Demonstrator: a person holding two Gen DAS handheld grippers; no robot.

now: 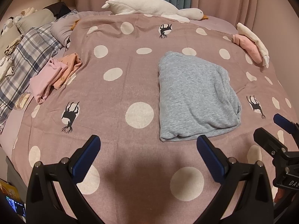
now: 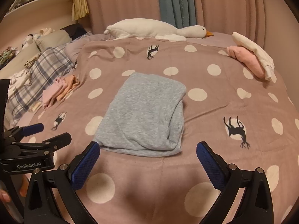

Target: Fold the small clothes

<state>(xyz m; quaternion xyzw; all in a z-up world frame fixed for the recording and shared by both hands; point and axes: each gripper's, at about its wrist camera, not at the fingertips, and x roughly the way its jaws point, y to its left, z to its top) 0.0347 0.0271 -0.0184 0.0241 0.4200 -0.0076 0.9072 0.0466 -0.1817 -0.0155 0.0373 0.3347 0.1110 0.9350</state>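
A light grey-blue garment [image 1: 196, 97] lies folded into a rough rectangle on the pink dotted bedspread [image 1: 119, 97]; it also shows in the right wrist view [image 2: 145, 112]. My left gripper [image 1: 148, 141] is open and empty, hovering just in front of the garment's near left corner. My right gripper [image 2: 147, 148] is open and empty, its fingers straddling the garment's near edge without touching it. The right gripper also shows at the right edge of the left wrist view [image 1: 274, 128], and the left gripper at the left edge of the right wrist view [image 2: 50, 132].
Folded pink and orange clothes [image 1: 54, 74] lie at the left by a plaid quilt [image 1: 24, 56]. A pink and a cream garment [image 1: 252, 44] sit at the far right edge. A white goose plush [image 1: 149, 7] lies along the back by the curtains.
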